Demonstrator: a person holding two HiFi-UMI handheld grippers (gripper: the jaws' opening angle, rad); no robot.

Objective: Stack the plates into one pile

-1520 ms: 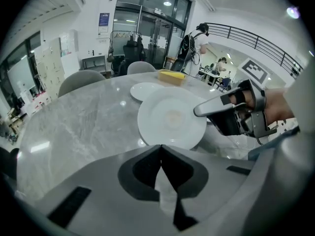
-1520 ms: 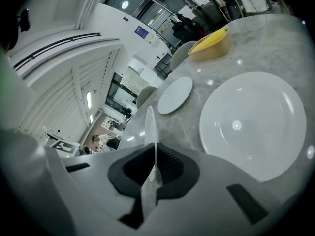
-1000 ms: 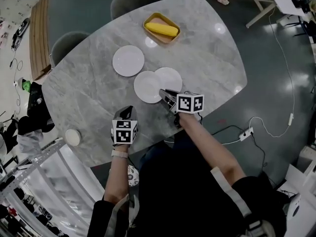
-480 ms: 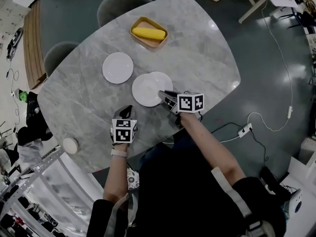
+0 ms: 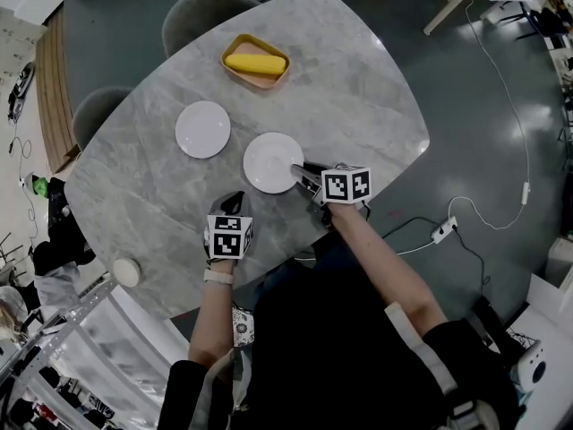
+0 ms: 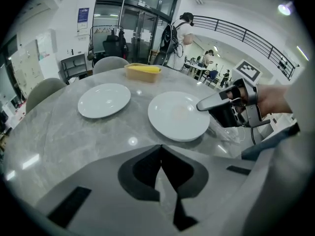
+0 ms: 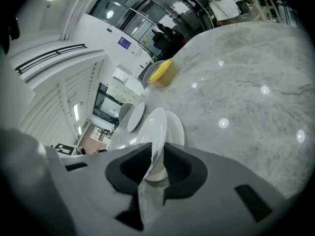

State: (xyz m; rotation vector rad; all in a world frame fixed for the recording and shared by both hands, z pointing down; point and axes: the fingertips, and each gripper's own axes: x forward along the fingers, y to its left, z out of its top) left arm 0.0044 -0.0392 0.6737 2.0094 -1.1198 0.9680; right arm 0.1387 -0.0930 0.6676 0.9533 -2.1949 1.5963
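My left fingers [image 6: 135, 168] were pressed together on nothing, with the left gripper [image 5: 231, 199] hovering over the table [image 5: 358, 97] near its front edge. Ahead of it and a little to its left lay the lone plate [image 5: 202, 129], flat, apart from the pile and nearer this hand than the other. To the right, the top plate [image 5: 269, 161] sat on the bottom plate [image 7: 175, 127]. The right gripper [image 5: 301, 168] had its jaws opening, with the top plate's near rim between them. I judged the lone plate had to travel rightward onto that pile, its near rim being the side to pinch.
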